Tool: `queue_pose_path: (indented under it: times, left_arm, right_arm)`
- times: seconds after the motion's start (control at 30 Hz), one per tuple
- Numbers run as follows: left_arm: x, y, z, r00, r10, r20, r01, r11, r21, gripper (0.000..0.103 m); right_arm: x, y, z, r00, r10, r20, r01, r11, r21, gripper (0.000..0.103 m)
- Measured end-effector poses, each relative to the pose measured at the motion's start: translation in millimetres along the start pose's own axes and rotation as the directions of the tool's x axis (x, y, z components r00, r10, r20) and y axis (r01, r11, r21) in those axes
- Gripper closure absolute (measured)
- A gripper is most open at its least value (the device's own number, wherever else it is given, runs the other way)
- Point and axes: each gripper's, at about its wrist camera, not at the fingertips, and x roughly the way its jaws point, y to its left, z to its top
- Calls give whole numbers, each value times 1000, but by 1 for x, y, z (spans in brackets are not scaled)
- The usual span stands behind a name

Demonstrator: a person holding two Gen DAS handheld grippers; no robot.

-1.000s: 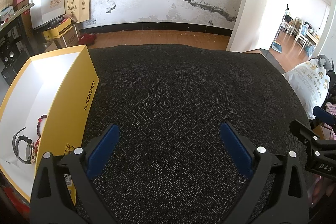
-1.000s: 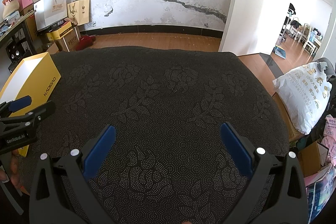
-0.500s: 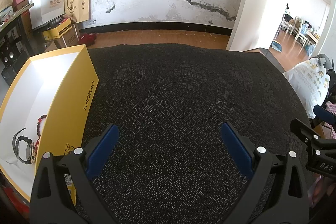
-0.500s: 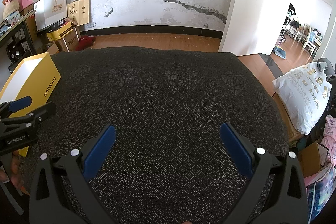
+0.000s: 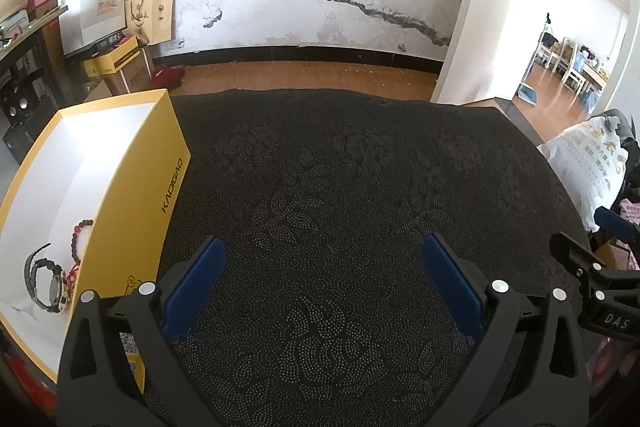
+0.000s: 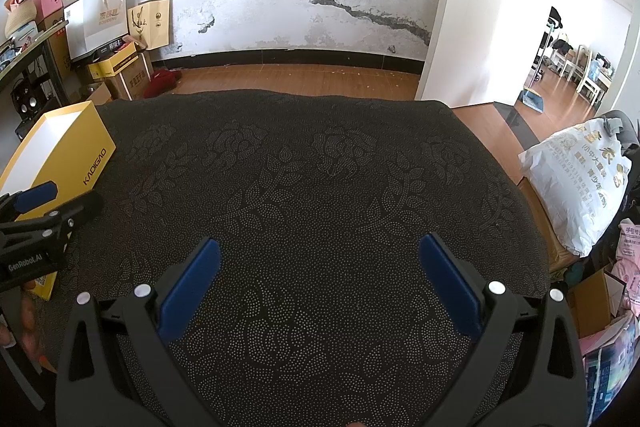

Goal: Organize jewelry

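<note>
We are holding both the left gripper (image 5: 318, 267) and right gripper (image 6: 318, 267) open and empty, risking nudging the open yellow cardboard box (image 5: 132, 195) off the dark embossed worktop (image 5: 360, 207).

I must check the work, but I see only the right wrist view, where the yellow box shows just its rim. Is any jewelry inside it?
Observer: Yes. The left wrist view shows a dark watch on the white floor of the yellow box, at its near end.
Operator: Only the watch?
Observer: No, a red bead bracelet lies beside it, against the box's right wall.
Operator: Does the left gripper hold something?
Observer: No. The left gripper is open, with nothing between its fingers, over the dark cloth.
</note>
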Motion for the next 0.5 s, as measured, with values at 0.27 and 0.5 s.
queue_pose_path:
  times: [0.27,0.5]
  left_arm:
    - [-1,-1,-1,1000,3,-11,-3,1000,21,6]
    - [4,3,0,998,-34,-44,34,999,-8,6]
  right_arm:
    - [-3,0,-1,1000,-1,6,1,1000,2,7]
    - [-3,-1,0,1000,-2,11,2,1000,6,7]
